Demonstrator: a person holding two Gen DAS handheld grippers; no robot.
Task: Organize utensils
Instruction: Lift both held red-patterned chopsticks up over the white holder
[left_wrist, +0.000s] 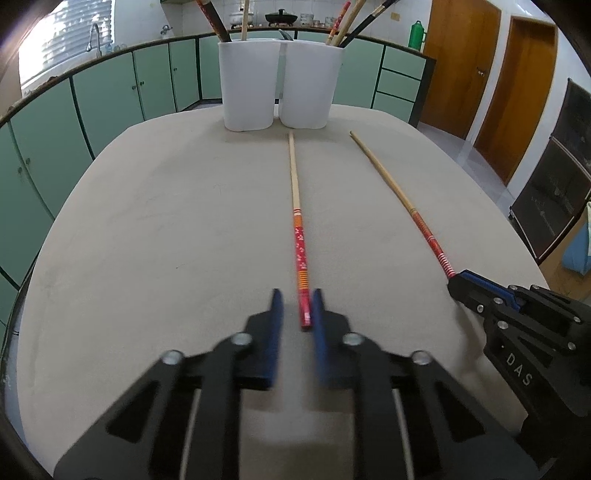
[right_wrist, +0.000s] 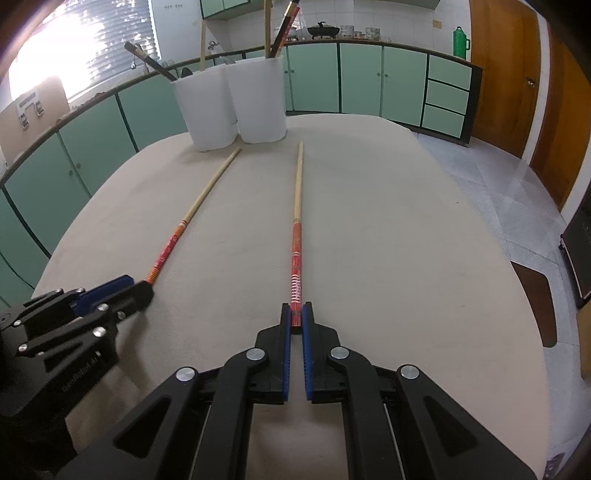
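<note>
Chopsticks, two of them, lie flat on the beige cloth-covered bench (left_wrist: 155, 229), roughly parallel, tips pointing at the holders. Both are pale bamboo with red patterned handle ends.

The flower-print red-handled bamboo chopstick (left_wrist: 296, 229) lies on the left of the pair. Left claw (left_wrist: 297, 308) has its blue pads either side of the handle end; in the left wrist view a gap shows on the left pad side and the frame is motion-blurred there. From the right wrist view the same claw (right_wrist: 142, 290) looks closed down on that handle end, so I read it as clenched on it, chopstick not lifted off the bench.

The white-striped red-handled bamboo chopstick (right_wrist: 297, 236) lies on the right. Right claw (right_wrist: 296, 314) is clenched on its handle end, pads tight on both sides, stick flat on the bench. Also visible in the left wrist view, claw (left_wrist: 456, 280) at the stick's end (left_wrist: 417, 218).

Two white plastic utensil holders (left_wrist: 280, 85) stand touching side by side at the far edge of the bench, just beyond the chopstick tips. Each holds several upright chopsticks, dark and light ones (left_wrist: 347, 22).

Behind: green cabinets (left_wrist: 107, 88), brown wooden doors (left_wrist: 491, 70).
</note>
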